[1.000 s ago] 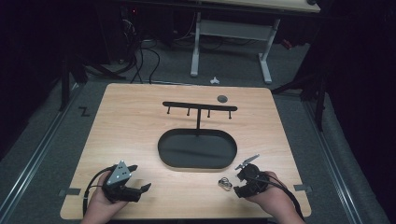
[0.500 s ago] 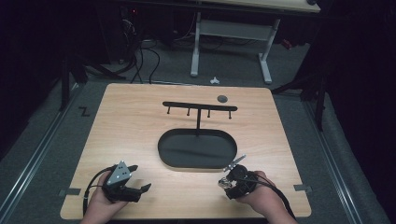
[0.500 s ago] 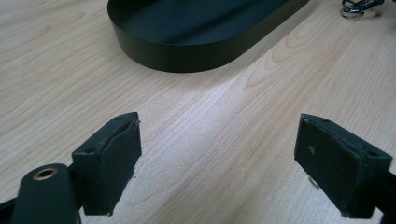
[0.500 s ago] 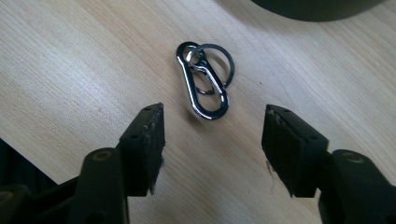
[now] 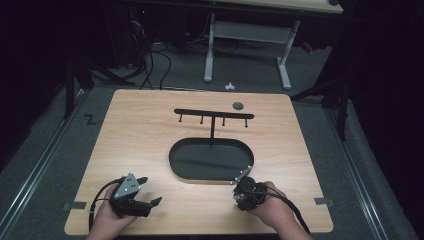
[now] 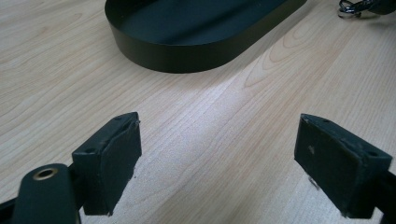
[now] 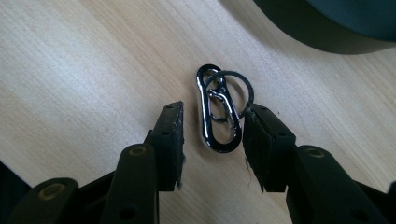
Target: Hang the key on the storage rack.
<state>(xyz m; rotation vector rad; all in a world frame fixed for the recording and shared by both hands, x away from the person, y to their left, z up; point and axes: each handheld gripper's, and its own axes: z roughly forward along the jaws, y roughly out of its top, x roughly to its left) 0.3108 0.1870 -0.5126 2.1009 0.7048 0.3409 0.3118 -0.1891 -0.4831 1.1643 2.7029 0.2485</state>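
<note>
A silver carabiner (image 7: 218, 122) with a dark key ring clipped to it lies flat on the wooden table, just in front of the black oval tray (image 5: 172, 159). My right gripper (image 7: 212, 145) points down over it. Its jaws have just been closing and stand either side of the carabiner: the right pad (image 7: 259, 142) is at its edge, while a gap remains at the left pad. In the high view the right gripper (image 5: 245, 192) sits at the tray's near right corner. My left gripper (image 5: 150, 190) rests open near the front left, with bare wood between its pads (image 6: 119, 158).
A black T-shaped stand with several small hooks (image 5: 214, 116) rises from the tray's far side. A small dark disc (image 5: 238, 105) lies near the table's back edge. The tray wall (image 6: 177, 51) is ahead of the left gripper, and the key ring (image 6: 350, 7) lies beyond it.
The right hand has slid left along the front of the tray and now covers the carabiner, and its jaws have narrowed around it. The left hand has stayed put.
</note>
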